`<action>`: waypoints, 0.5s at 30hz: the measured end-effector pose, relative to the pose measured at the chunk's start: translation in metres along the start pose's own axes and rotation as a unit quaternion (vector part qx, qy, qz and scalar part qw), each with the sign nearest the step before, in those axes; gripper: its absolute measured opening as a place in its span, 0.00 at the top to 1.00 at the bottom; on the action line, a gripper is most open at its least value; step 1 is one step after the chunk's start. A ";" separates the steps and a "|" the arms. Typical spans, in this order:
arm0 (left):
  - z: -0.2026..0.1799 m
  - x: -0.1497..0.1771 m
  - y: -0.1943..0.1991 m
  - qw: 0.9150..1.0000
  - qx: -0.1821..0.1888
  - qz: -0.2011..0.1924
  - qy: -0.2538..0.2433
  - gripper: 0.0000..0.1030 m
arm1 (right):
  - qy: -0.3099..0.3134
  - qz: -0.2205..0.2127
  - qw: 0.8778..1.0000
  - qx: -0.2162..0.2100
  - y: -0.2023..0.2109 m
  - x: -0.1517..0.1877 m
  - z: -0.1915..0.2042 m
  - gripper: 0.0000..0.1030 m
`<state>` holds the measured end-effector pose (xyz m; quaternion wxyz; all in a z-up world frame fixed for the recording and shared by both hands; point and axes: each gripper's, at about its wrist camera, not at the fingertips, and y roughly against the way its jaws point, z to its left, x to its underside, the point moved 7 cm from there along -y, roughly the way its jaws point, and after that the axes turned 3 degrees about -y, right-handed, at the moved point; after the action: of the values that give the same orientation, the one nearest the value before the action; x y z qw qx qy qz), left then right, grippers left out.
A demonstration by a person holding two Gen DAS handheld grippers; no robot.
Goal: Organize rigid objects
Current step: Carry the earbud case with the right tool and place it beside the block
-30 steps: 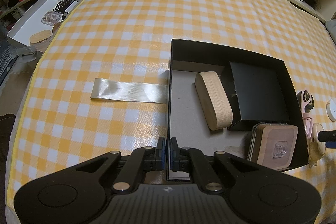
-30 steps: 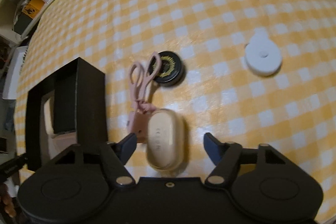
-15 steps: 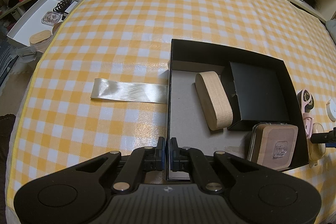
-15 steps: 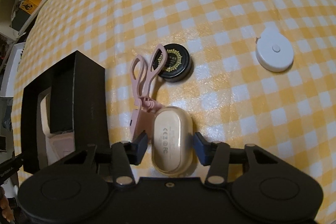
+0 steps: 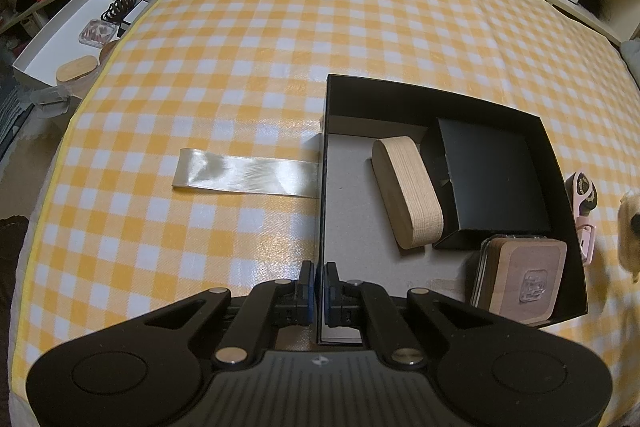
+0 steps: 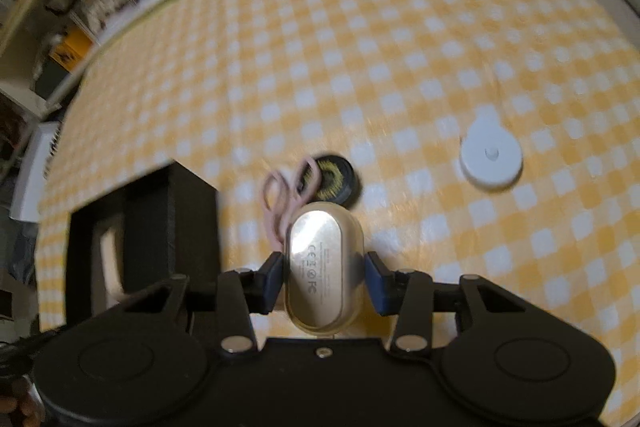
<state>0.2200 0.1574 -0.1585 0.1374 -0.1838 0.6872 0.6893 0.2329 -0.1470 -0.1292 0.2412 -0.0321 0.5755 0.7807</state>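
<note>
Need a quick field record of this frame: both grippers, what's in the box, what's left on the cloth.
left gripper: shut on black box wall
right gripper: shut on gold oval case, clear of the cloth
in box: wooden oval block, small black box, square wooden coaster stack
on cloth: pink scissors-like tool, black round tin, white round disc, ribbon strip
surface: yellow checked tablecloth

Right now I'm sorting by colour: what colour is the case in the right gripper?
Pale gold case; right wrist view shows it best.
</note>
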 end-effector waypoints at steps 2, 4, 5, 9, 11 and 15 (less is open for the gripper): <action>-0.001 0.000 0.000 1.000 0.000 0.000 0.000 0.96 | 0.009 -0.011 1.000 -0.017 0.007 -0.004 0.013 0.57; 0.000 0.000 0.000 1.000 0.000 0.001 0.001 0.96 | 0.017 -0.021 0.999 -0.033 0.012 -0.006 0.027 0.57; 0.000 0.000 0.000 1.000 0.001 0.001 0.001 0.96 | 0.025 -0.027 0.998 -0.042 0.014 -0.007 0.036 0.57; 0.002 0.000 0.001 1.000 0.002 0.000 -0.001 0.96 | 0.052 -0.033 0.996 -0.070 0.012 -0.010 0.074 0.57; 0.002 0.000 0.002 1.000 0.001 -0.001 -0.004 0.96 | 0.059 -0.031 0.994 -0.090 0.008 -0.009 0.098 0.57; -0.003 0.002 0.004 1.000 -0.001 -0.004 -0.012 0.96 | 0.086 -0.007 0.988 -0.126 -0.011 0.000 0.150 0.57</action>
<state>0.2170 0.1537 -0.1553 0.1484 -0.1784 0.6838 0.6918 0.2712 -0.0079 -0.0883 0.1905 -0.1337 0.4912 0.8394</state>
